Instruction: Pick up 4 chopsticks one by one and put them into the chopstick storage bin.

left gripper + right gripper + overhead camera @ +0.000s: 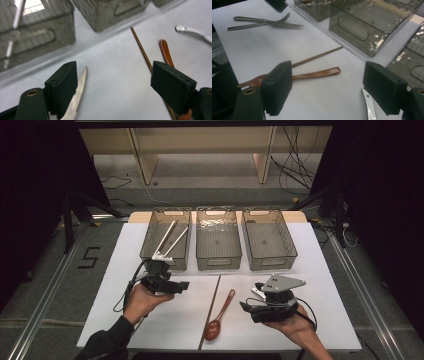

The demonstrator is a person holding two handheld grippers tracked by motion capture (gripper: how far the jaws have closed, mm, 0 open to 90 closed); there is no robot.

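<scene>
white table [120, 82] | left gripper [112, 82] released | serrated knife [78, 93] touching its left pad

Black jaw pads on the left gripper [112, 85] and the right gripper [328, 87], set against a plain white table [180, 320]. Reddish-brown, glossy spoon [218, 317] and a thin brown chopstick [317, 57] just ahead of the right claw, with silver-grey fork [262, 21] and serrated steel knife [78, 93]. Smoky translucent grey bins [219, 262] with fine ribbed lines beyond both claws.
</scene>
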